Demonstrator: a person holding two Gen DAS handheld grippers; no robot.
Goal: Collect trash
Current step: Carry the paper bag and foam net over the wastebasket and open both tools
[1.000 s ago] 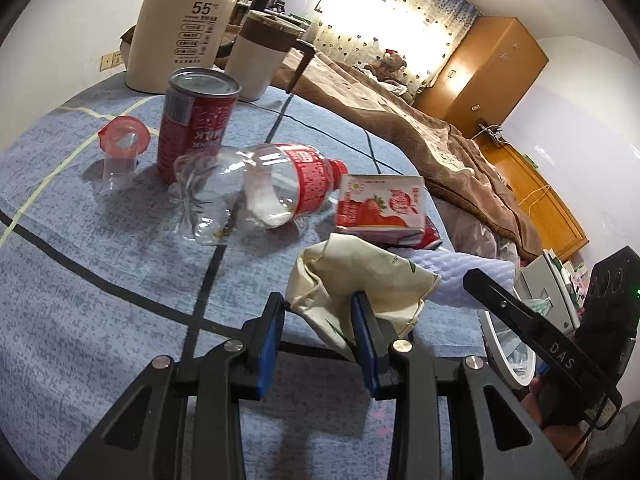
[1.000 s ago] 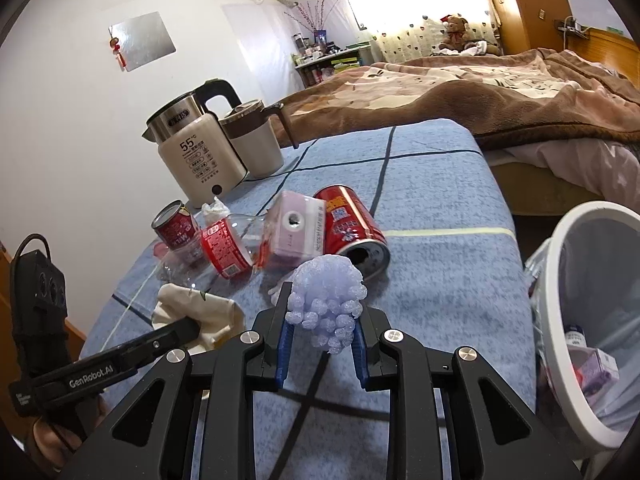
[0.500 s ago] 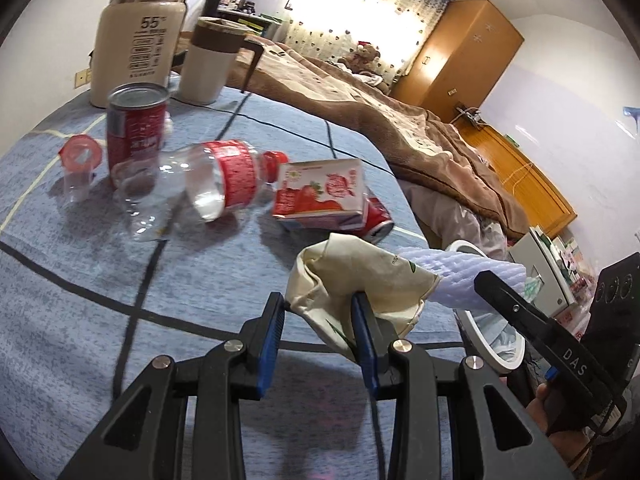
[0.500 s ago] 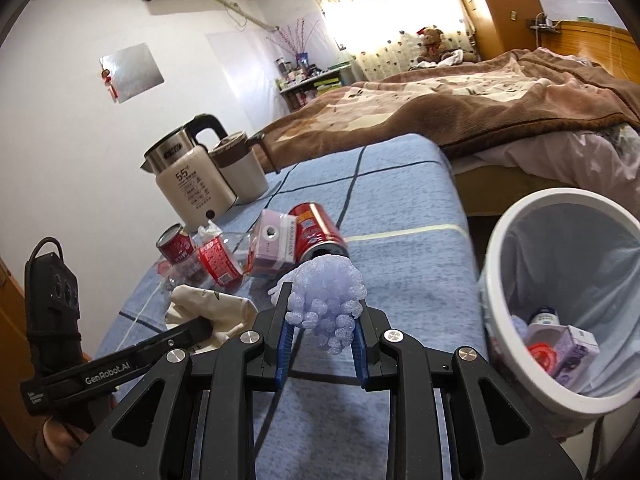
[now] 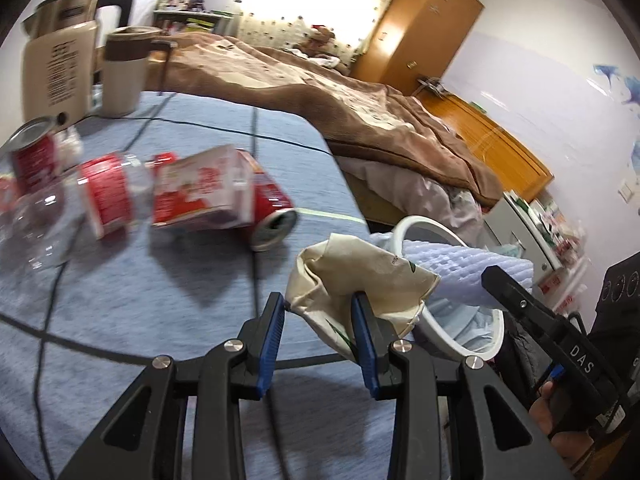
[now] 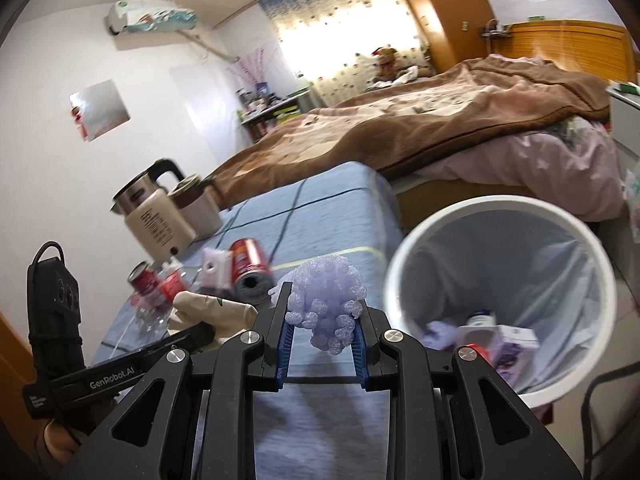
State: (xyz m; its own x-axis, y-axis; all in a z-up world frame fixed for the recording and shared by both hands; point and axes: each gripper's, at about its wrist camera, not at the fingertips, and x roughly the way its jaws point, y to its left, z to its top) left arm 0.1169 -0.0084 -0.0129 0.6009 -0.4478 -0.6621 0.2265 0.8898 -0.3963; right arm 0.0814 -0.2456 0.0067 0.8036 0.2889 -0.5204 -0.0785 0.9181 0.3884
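Note:
My left gripper [image 5: 320, 304] is shut on a crumpled cream paper wrapper [image 5: 360, 272], held just above the table's right edge. In the right wrist view my right gripper [image 6: 322, 312] is shut on a lilac foam fruit net [image 6: 328, 304], close to the rim of the white lined trash bin [image 6: 404, 248]. That foam net [image 5: 472, 272] and the bin rim [image 5: 424, 224] also show right of the wrapper in the left wrist view. On the blue tablecloth lie a red can on its side [image 5: 272, 204], a strawberry milk carton [image 5: 196, 192] and a clear plastic bottle [image 5: 80, 204].
An upright red can [image 5: 32, 152], a cream kettle [image 5: 60, 64] and a lidded mug [image 5: 124, 72] stand at the table's far left. A bed with a brown blanket [image 6: 440, 120] lies beyond. The bin holds a carton and other scraps [image 6: 504, 340].
Both grippers have swung right, off the table toward the bin, each keeping its hold. The bin now fills much more of the right wrist view; the table litter has slid left.

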